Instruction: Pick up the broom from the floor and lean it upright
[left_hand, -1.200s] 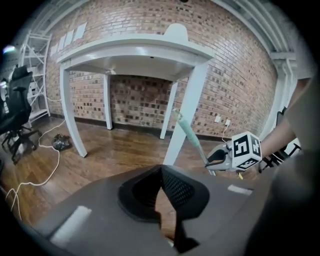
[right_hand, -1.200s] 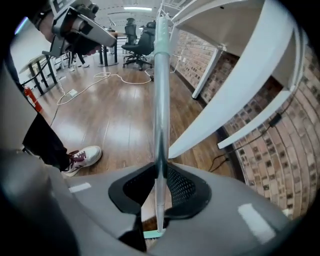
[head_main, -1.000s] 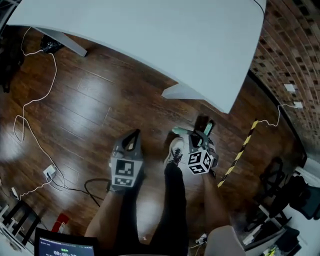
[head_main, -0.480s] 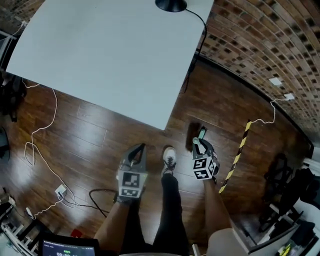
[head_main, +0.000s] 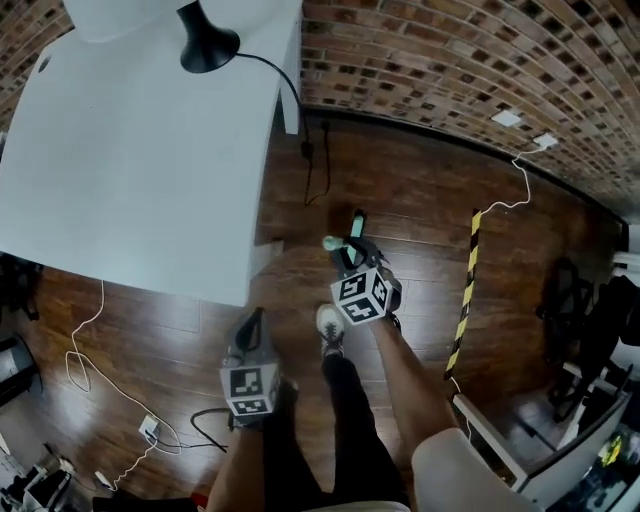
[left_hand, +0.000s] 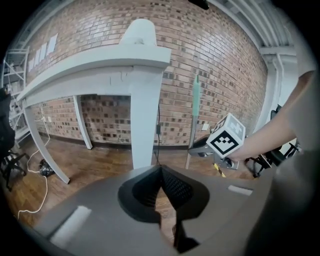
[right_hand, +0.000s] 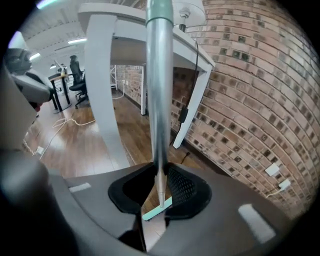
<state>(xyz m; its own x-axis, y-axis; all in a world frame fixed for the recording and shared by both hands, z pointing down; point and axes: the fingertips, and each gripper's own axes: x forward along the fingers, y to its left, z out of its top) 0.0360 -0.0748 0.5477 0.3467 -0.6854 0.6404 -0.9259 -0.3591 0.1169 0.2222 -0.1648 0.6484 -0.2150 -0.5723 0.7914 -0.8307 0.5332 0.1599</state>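
Look first to the left gripper (left_hand: 160, 169): fingers together on nothing, low beside the person's leg (head_main: 345, 410). Leave it out of the way, or bring it up to the pole as a second steadying hold.

Then the right gripper (right_hand: 159, 172): fingers clamped on the silver pole of the broom (right_hand: 160, 80), held nearly upright, teal head (right_hand: 157, 209) below the fingers and close over the wooden floor (right_hand: 75, 140); hard to tell whether touching.

Grip firmly and avoid rolling the wrist, to stop the pole swinging. Set the head down on the floor first, a little out from the support, then tip the top of the pole gently onto it.

Choose between the table leg (right_hand: 102, 90) just beside and the brick wall (right_hand: 250, 100) farther off. Probably better the wall, broad and rough, less likely than the smooth leg to let the pole slide sideways. Mind the black cable (right_hand: 184, 114) hanging by the angled leg.

Open the fingers only after feeling the broom rest, then draw back straight, without nudging.
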